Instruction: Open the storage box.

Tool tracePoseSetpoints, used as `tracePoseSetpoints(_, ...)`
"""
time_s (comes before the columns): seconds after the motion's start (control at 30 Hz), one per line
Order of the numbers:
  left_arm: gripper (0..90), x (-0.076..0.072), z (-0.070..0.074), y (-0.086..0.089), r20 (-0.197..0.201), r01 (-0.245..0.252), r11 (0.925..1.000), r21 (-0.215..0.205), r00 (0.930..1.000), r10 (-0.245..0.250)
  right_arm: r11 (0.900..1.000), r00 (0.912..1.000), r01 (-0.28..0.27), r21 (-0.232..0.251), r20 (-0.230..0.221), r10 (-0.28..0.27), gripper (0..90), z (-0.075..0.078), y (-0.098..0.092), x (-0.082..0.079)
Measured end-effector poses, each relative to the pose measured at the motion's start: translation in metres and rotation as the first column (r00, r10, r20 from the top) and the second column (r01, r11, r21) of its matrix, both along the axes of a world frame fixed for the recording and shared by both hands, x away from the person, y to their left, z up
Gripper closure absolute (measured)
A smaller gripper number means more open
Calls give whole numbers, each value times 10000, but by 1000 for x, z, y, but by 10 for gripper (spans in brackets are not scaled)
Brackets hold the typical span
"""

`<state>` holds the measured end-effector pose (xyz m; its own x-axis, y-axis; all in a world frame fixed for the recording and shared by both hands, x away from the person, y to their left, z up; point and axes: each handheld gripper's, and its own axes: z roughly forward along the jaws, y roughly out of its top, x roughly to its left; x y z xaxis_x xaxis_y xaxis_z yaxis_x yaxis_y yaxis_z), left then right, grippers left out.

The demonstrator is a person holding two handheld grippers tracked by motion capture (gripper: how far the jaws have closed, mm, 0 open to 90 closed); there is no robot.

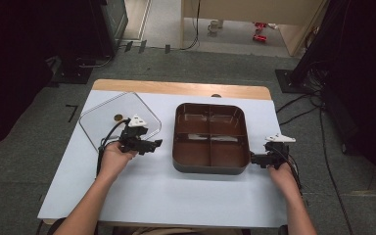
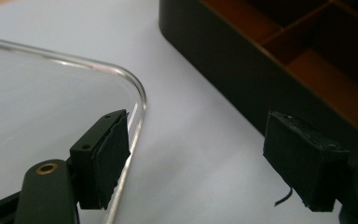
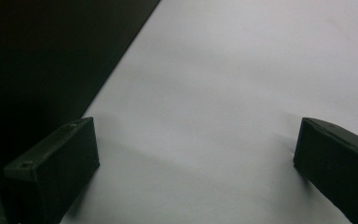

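The clear lid (image 1: 120, 120) lies flat on the desk (image 1: 152, 191), left of centre in the high view, beside the tray (image 1: 210, 169). It looks light, stiff and slippery; its rim suits gripping. The left gripper (image 2: 200, 163) and right gripper (image 3: 196, 163) gape empty.

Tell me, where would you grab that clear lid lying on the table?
Probably at its rim. The clear lid lies flat on the table, so only the thin raised edge gives the jaws purchase. I would come from the side facing the brown tray, at the rounded corner, where the left hand-held gripper already stands open beside it.
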<state>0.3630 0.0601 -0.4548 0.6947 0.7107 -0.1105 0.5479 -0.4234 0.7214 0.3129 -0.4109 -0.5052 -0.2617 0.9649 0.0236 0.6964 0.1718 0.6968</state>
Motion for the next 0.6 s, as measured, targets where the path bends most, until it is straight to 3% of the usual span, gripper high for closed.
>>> tracePoseSetpoints(0.13,226,-3,-11,-10,-428,377,9990,236,9984,-367,10000,10000,9,7,-7,-9,0,0,0,0)
tracePoseSetpoints(0.17,226,-5,-17,-16,-572,645,9965,538,9965,-614,10000,10000,9,6,-9,-9,0,0,0,0)
tracePoseSetpoints(0.33,226,-6,-27,-26,-888,1077,9895,969,9911,-991,10000,10000,0,0,-1,0,0,0,0,0)
tracePoseSetpoints(0.47,188,-10,-31,-31,-558,1086,9870,1187,9932,-1026,10000,10000,7,6,-5,-7,0,0,0,0)
tracePoseSetpoints(0.5,188,-14,-33,-32,-281,993,9875,1224,9949,-966,10000,10000,6,5,-7,-6,0,0,0,0)
tracePoseSetpoints(0.53,188,-14,-33,-32,-281,993,9875,1224,9949,-966,10000,10000,6,5,-7,-6,0,0,0,0)
tracePoseSetpoints(0.57,187,-18,-36,-33,107,1023,9845,1428,9944,-1049,10000,10000,18,13,-13,-18,0,0,0,0)
tracePoseSetpoints(0.6,185,-18,-36,-33,107,1023,9845,1428,9944,-1049,10000,10000,18,13,-13,-18,0,0,0,0)
